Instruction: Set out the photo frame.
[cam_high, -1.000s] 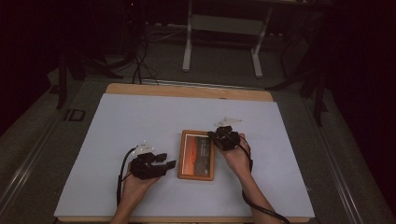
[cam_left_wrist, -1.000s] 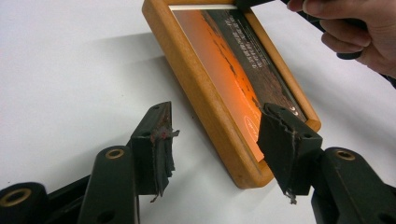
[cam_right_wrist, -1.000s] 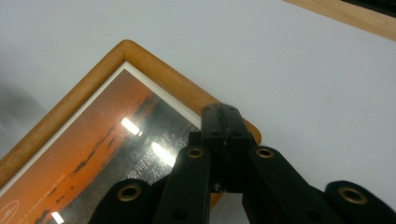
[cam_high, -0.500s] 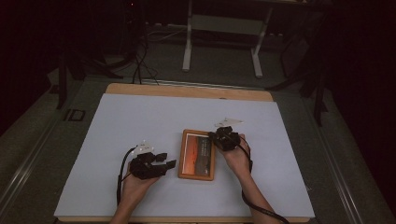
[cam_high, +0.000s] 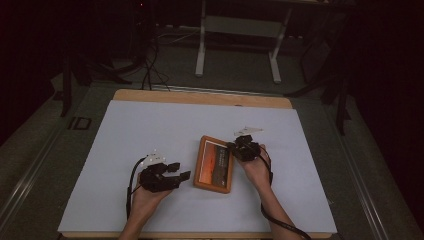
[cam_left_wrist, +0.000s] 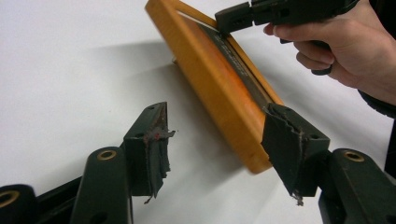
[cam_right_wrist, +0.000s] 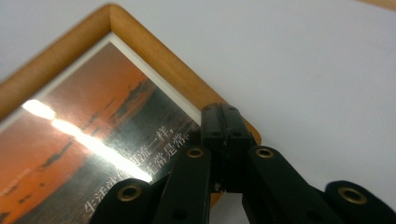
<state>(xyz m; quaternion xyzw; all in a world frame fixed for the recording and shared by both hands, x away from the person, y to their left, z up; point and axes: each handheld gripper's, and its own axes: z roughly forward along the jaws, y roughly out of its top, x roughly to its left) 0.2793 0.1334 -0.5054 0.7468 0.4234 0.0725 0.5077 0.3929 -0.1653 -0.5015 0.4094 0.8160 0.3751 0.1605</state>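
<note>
My right gripper (cam_right_wrist: 223, 122) is pressing its closed jaws onto the wooden picture frame (cam_high: 215, 163), tilting it. My left gripper (cam_left_wrist: 219, 140) is waiting wide apart beside its edge; nothing is gripped yet, I judge.

Wooden picture frame (cam_high: 216, 164) with rounded corners, orange sunset print with white characters under glare-catching glass, face up on the white surface (cam_high: 150, 130), one side slightly raised
</note>
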